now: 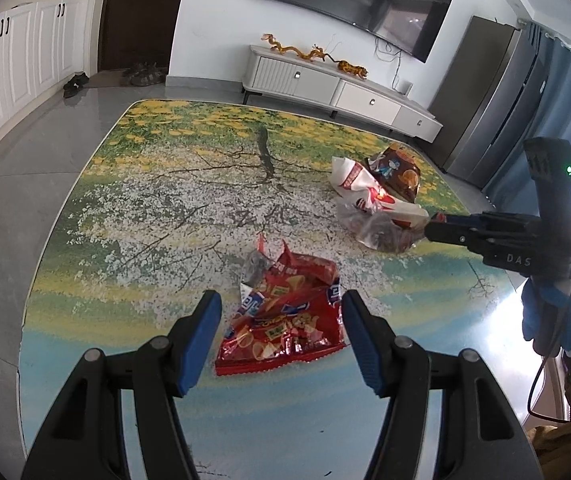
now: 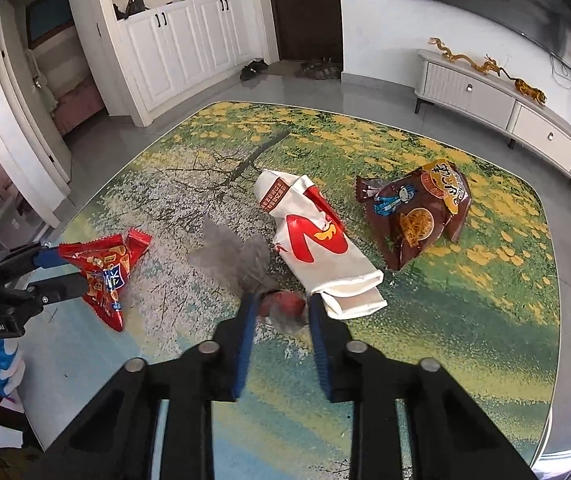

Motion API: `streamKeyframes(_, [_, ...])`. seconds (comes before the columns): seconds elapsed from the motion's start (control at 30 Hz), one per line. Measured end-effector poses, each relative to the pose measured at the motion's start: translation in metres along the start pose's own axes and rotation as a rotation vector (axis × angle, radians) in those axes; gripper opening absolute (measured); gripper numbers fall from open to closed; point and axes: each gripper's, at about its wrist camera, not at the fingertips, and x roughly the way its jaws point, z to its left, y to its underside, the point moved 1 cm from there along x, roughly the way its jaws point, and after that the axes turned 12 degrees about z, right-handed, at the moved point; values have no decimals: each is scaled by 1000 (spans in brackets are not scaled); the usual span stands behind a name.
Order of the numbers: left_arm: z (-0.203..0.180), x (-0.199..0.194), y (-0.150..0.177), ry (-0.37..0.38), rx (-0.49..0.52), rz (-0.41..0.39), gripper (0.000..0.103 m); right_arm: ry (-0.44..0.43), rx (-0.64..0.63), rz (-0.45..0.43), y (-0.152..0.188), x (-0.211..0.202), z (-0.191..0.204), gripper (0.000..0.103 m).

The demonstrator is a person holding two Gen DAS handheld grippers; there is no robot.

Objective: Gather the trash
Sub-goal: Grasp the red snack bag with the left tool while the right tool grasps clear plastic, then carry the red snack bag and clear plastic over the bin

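A crumpled red snack bag (image 1: 285, 320) stands between the blue pads of my left gripper (image 1: 280, 298), which press on both its sides; the right wrist view shows that gripper (image 2: 65, 270) pinching the folded bag (image 2: 103, 268) at the table's left. My right gripper (image 2: 282, 298) is shut on a crumpled clear plastic bag (image 2: 281, 308) with something red inside; part of the film (image 2: 241, 260) spreads beyond the tips. In the left wrist view the right gripper (image 1: 431, 220) reaches that clear bag (image 1: 377, 232) from the right.
A white wrapper with a red mark (image 2: 317, 240) lies touching the clear bag, and a brown snack bag (image 2: 417, 212) lies beyond it to the right. The table (image 2: 465, 320) has a glossy tree-print cover. A TV cabinet (image 1: 325, 80) stands behind.
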Motion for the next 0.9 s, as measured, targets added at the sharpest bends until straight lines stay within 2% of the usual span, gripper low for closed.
streamKeyframes(0.03, [0, 0, 0, 6, 4, -2, 55, -3, -2, 3, 0, 0, 0, 18])
streamKeyframes(0.1, [0, 1, 1, 13, 8, 4, 41, -3, -13, 9, 2, 0, 3, 13])
streamKeyframes(0.3, [-1, 8, 5, 44, -5, 34, 15, -10, -35, 8, 7, -5, 11, 11])
streamKeyframes(0.5, [-2, 2, 11, 61, -38, 27, 8, -18, -48, -5, 10, -14, 18, 9])
streamKeyframes(0.9, [-8, -39, 16, 54, -63, -55, 8, -9, -36, -106, 22, -65, 18, 9])
